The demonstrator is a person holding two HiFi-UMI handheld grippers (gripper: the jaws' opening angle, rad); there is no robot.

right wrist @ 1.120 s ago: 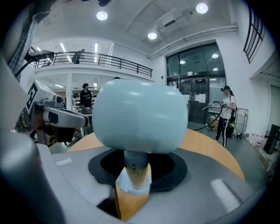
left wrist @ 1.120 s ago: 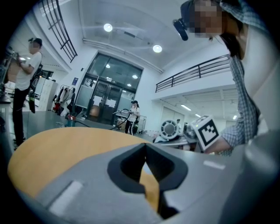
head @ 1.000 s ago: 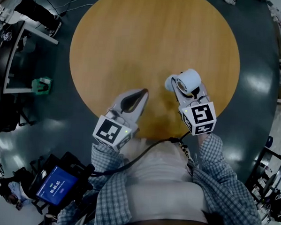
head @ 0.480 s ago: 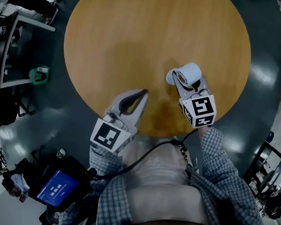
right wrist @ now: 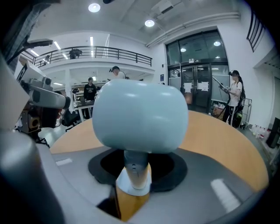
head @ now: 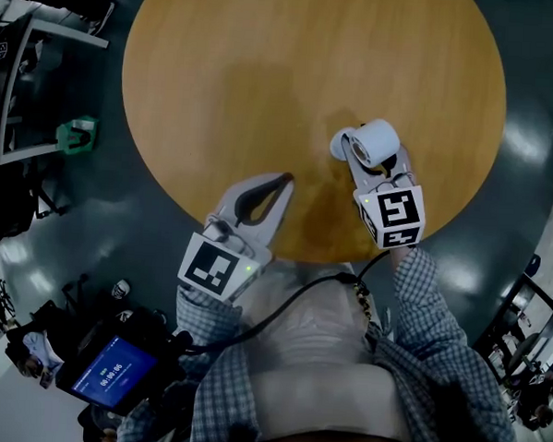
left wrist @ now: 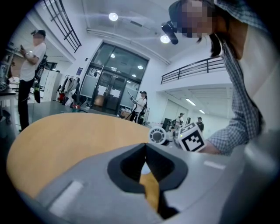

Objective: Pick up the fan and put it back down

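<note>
Pale-blue fan (head: 375,139) is in your R gripper (right wrist: 134,171), jaws clamped on its stem, over the round wood table (head: 266,67) nr its front edge. L gripper (head: 282,180): tips together, nothing in it.

Round tan wooden worktop (head: 266,67): bare over far and left stretches, wide passage there. Obstacles sit only by the near edge: left tool (head: 283,179), and right tool (head: 353,164) gripping a pale blue round-headed fan (head: 373,140). Open lane of bare wood between the two tools.
</note>
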